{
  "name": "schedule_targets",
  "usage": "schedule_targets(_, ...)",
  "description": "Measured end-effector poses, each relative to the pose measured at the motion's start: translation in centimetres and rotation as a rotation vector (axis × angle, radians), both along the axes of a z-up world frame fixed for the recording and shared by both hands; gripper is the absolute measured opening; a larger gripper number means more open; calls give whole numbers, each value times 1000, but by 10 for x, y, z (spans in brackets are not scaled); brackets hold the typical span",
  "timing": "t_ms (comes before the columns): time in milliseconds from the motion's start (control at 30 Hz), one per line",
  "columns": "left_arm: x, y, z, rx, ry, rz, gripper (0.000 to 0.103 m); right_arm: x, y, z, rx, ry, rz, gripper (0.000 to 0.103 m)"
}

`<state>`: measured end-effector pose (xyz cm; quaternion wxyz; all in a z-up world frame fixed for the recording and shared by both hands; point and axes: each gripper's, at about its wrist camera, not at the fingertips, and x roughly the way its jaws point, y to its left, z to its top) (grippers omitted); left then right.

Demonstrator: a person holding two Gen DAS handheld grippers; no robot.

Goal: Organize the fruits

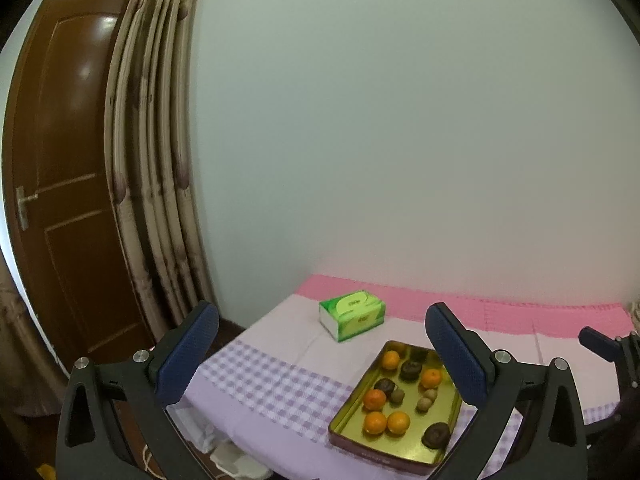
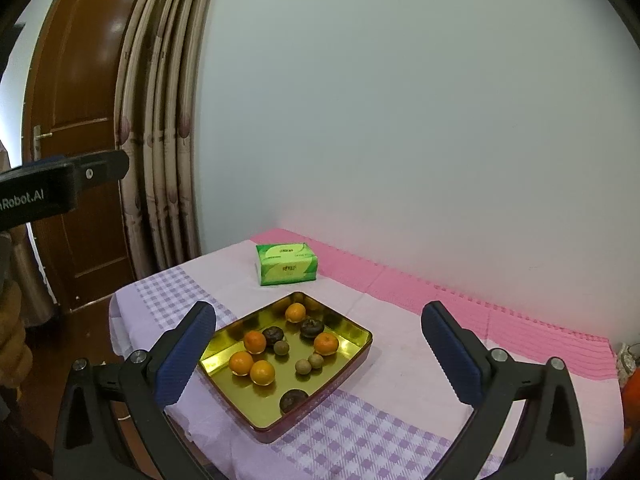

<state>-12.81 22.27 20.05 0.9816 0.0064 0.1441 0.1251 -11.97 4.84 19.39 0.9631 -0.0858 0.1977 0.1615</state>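
The fruits sit loose in a gold tin (image 2: 362, 338), which lies ahead of and below the right gripper (image 2: 318, 354), showing between its fingers (image 2: 186, 358) toward the left one. Five oranges (image 2: 255, 342), three dark wrinkled fruits (image 2: 312, 327) and three small brownish round ones (image 2: 302, 366) are mixed rather than grouped: two oranges touch at the near-left, two of the small ones sit side by side nearer the middle, and one dark fruit (image 2: 293, 399) lies alone by the near wall. That scatter suggests the sorting is either not begun or meant only to gather everything into the tin (the pictures cannot settle which). The tin's raised walls keep round fruit from rolling off, which is probably why it serves as the container. In the left wrist view the same tin (image 1: 348, 412) lies ahead of the left gripper (image 1: 322, 354), close under its right finger, which hides the tin's far-right edge. Both grippers stand spread wide with nothing between the fingers and clear above the fruit, a stance that fits surveying or choosing a target, not carrying. Beyond the tin, farther from the fingers, a green tissue box (image 2: 286, 263) rests on the bench (image 2: 400, 360), apart from the tin. The bench wears a lilac check cloth with a pink mat at the back, against a pale wall; a curtain (image 2: 160, 120) and brown door (image 2: 80, 80) stand left.
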Motion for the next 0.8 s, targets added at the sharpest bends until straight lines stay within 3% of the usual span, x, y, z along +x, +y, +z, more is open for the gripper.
schedule_targets(400,-12,-3,15,-100,10,-114,103,-14,7,12,-8,-47,8,102)
schedule_targets(800,-5,-7,10,-109,50,-101,103,-10,0,11,11,-25,-16,102)
